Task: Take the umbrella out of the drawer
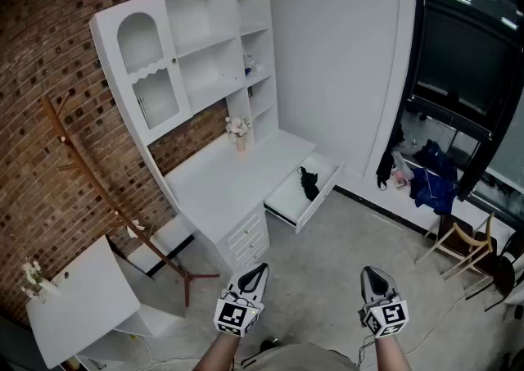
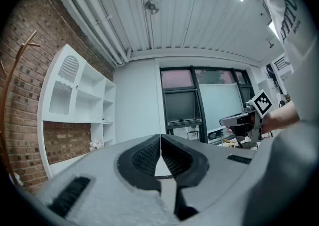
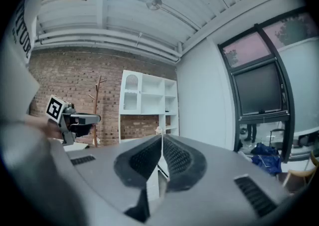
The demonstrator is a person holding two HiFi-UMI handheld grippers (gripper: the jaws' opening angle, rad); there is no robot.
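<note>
1. The black folded umbrella [image 1: 309, 184] lies inside the white drawer [image 1: 282, 200], near the drawer's middle. The drawer stands pulled out from under the top of the white table [image 1: 217, 185].
2. There is one umbrella and one open drawer. Nothing else can be made out in the drawer.
3. A stack of shut small drawers [image 1: 248, 238] sits beside the open one, under the tabletop; their count is hard to tell.
4. The left gripper [image 1: 259, 267] and the right gripper [image 1: 372, 272] are both held low and level, well apart from the drawer. That makes two grippers, both idle.
5. The left fingers [image 2: 144, 159] are clenched together on nothing; the right fingers [image 3: 177, 159] are likewise clenched and empty.
6. The step in hand looks like the approach, with the reach not yet begun.
7. The next move likely calls for closing in on the drawer, releasing one pair of fingers, and lowering them around the umbrella.
8. On the tabletop stands one small vase of pale flowers [image 1: 238, 130]. Left of the table leans one brown wooden coat stand [image 1: 90, 173].
</note>
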